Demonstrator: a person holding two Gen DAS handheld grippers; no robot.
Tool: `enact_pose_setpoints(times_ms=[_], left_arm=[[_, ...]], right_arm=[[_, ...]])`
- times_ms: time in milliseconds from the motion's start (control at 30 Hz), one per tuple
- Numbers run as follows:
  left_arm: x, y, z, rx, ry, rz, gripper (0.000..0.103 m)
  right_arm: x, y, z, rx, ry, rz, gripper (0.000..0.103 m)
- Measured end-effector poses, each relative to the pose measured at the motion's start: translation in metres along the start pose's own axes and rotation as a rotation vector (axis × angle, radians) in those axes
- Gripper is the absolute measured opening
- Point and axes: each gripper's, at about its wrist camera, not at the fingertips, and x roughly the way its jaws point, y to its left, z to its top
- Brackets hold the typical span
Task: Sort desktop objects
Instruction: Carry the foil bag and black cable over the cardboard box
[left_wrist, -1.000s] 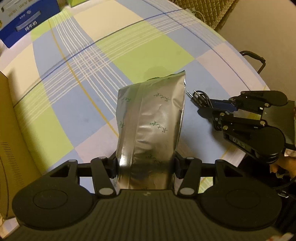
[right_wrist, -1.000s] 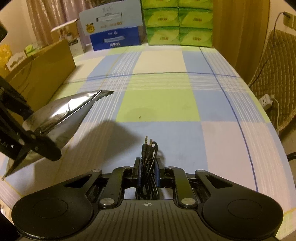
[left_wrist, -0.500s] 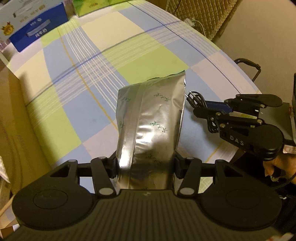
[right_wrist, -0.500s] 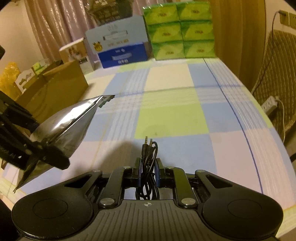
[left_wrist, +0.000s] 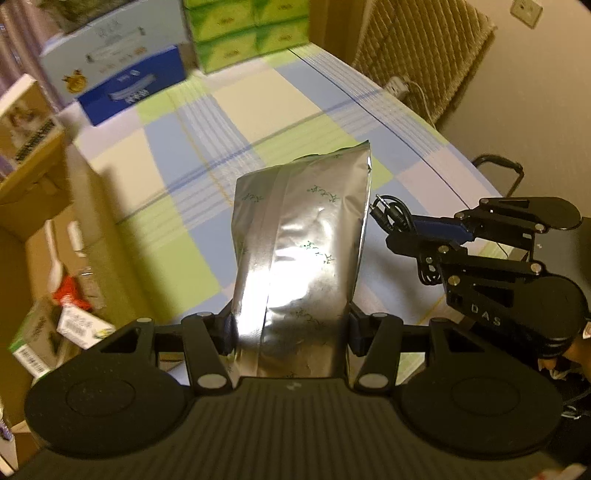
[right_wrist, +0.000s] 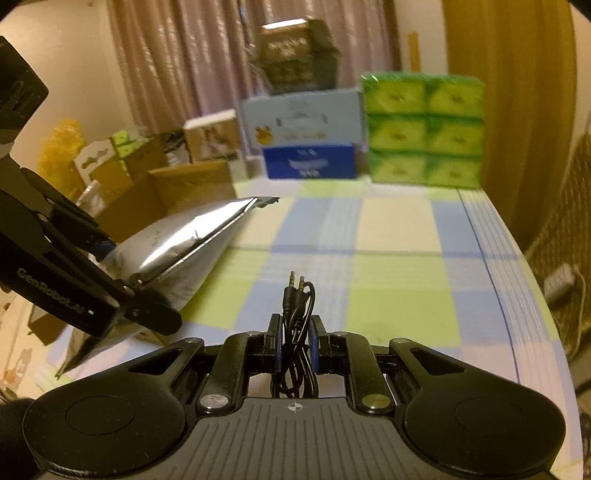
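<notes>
The jaws of the left gripper (left_wrist: 290, 332) are clamped on the lower part of a silver foil pouch (left_wrist: 301, 258), one finger pressed against each side edge. The pouch is held lifted above the table, its flat face printed with small green marks and its crimped top edge pointing away from the gripper. In the right wrist view the same pouch (right_wrist: 177, 254) is seen edge-on at the left, tilted upward and clear of the tablecloth.

The jaws of the right gripper (right_wrist: 295, 341) are closed on a coiled black audio cable (right_wrist: 295, 325), gripped between the blue pads (right_wrist: 313, 345). Two metal jack plugs (right_wrist: 296, 282) are seen standing up above the fingers. In the left wrist view the right gripper (left_wrist: 406, 229) is located just beside the pouch, to its right, with the cable (left_wrist: 391, 212) projecting from its tip.

Below both grippers a checked tablecloth (right_wrist: 399, 258) of blue, green and cream squares is spread over the table. At the far end a blue and white carton (right_wrist: 306, 140) is placed beside a stack of green tissue packs (right_wrist: 424, 133). To the left of the table an open cardboard box (left_wrist: 55, 295) holding small packages is visible, though blurred.
</notes>
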Motion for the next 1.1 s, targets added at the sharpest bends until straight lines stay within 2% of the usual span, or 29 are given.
enact_pose_setpoints(times_ms=[467, 800, 1100], left_arm=[[-0.074, 0.068, -0.031, -0.136, -0.080, 0.079, 0.050], [-0.103, 0.132, -0.055, -0.238, -0.114, 0.133, 0.050], [-0.111, 0.187, -0.056, -0.340, -0.130, 0.169, 0.050]], right_arm=[[0.012, 0.081, 0.046, -0.142, -0.043, 0.094, 0.011], [0.036, 0.119, 0.073, -0.198, -0.040, 0.144, 0.011], [0.073, 0.147, 0.089, -0.195, -0.007, 0.197, 0.011]])
